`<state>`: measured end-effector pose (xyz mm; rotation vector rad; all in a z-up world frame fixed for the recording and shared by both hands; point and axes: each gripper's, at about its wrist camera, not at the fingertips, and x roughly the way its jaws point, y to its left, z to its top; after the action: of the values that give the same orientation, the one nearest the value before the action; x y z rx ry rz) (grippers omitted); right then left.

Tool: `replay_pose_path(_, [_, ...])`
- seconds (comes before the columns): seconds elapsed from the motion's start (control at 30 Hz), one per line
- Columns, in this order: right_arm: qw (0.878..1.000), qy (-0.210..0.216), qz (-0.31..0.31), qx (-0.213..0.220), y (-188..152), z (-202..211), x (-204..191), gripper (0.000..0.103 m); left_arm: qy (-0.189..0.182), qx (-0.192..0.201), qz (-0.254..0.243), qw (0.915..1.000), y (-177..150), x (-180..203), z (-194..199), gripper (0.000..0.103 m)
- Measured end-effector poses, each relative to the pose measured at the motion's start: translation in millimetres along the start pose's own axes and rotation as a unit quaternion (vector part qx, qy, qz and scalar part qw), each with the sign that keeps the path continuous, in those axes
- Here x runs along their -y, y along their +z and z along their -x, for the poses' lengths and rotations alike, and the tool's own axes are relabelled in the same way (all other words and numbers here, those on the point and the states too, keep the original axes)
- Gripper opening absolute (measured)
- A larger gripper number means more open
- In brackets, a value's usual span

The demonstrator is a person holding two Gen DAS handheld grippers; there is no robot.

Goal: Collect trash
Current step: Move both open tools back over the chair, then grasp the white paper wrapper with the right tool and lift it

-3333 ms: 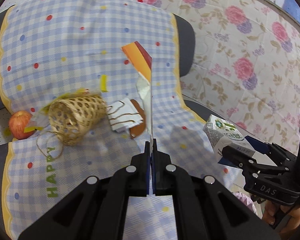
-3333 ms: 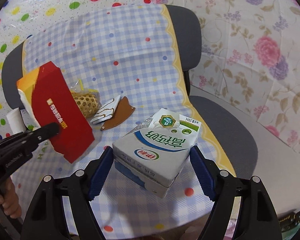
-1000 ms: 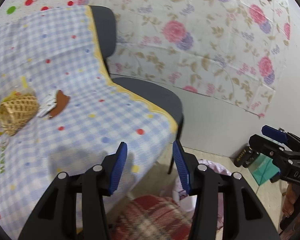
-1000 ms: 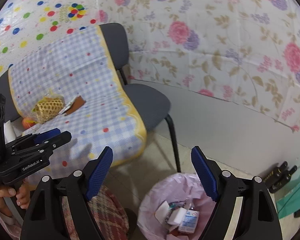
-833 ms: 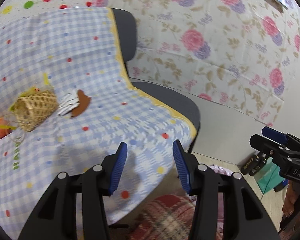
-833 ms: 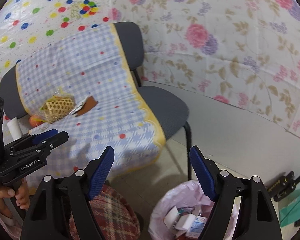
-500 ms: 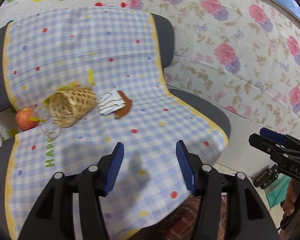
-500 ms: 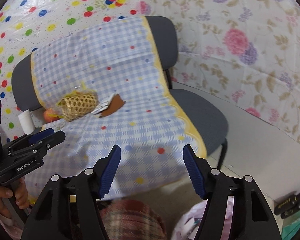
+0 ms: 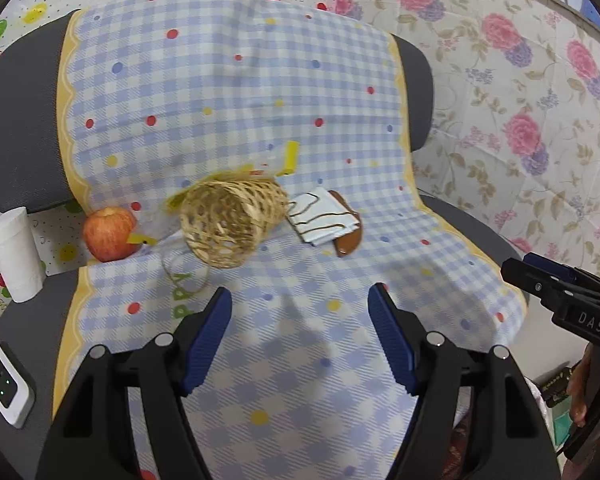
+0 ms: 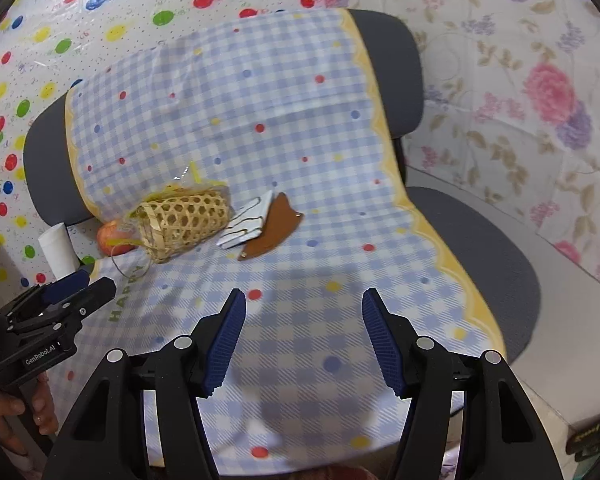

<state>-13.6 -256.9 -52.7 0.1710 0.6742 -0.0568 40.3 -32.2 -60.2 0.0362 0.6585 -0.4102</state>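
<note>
Two grippers, the left gripper (image 9: 300,334) and the right gripper (image 10: 302,340), hang with jaws wide and nothing between them. Ahead of both on the checked cloth (image 9: 236,92) lies a white wrapper (image 9: 323,220) over a brown scrap (image 9: 350,240), its long axis running away to the right. Left of it a wicker basket (image 9: 230,222) lies tipped, mouth toward the left gripper; its contents are hard to make out, perhaps yellow film. Beyond sit an apple (image 9: 109,233), partly hidden, and a paper roll (image 9: 14,254).

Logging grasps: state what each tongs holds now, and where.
Nothing is held. Left tongs and right tongs are both open and empty above the checkered cloth.
</note>
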Motion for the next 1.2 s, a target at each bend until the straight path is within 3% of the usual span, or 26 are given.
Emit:
replay_pose_path(0.1, [1.000,0.001,0.006,-0.007,6.5,-20.2,-8.8,0.060,0.018,-0.003,0.008,0.9998,4.1,-12.9,-8.6,0.069])
replay_pose_path(0.2, [1.000,-0.001,0.020,-0.013,13.1,-42.4,-19.1,0.048,0.024,-0.009,0.023,0.9994,7.0,-24.8,-18.0,0.068])
replay_pose_path(0.3, [0.999,0.008,0.026,-0.018,18.7,-61.3,-25.8,0.042,0.032,-0.013,0.028,0.9990,9.4,-34.4,-28.4,0.063])
replay_pose_path(0.47, [0.999,0.020,0.038,-0.022,30.0,-90.4,-36.3,0.042,0.037,-0.013,0.035,0.9986,18.2,-45.7,-46.4,0.061])
replay_pose_path(0.57, [0.999,0.026,0.026,-0.027,41.3,-110.5,-39.2,0.049,0.036,-0.011,0.036,0.9986,26.7,-48.3,-59.1,0.061])
replay_pose_path(0.67, [0.999,0.030,0.016,-0.034,50.3,-129.2,-41.1,0.049,0.034,-0.012,0.036,0.9987,33.6,-48.7,-70.8,0.061])
replay_pose_path(1.07, [0.993,0.052,-0.043,-0.097,64.6,-197.4,-42.5,0.047,0.026,-0.019,0.014,0.9994,37.4,-42.1,-89.3,0.060])
replay_pose_path(1.17, [0.991,0.062,-0.062,-0.106,61.3,-203.8,-41.0,0.042,0.028,-0.023,0.017,0.9992,35.5,-44.3,-90.3,0.057])
replay_pose_path(1.2, [0.991,0.063,-0.062,-0.102,60.7,-201.8,-41.6,0.033,0.027,-0.026,0.018,0.9991,34.8,-45.0,-91.0,0.057])
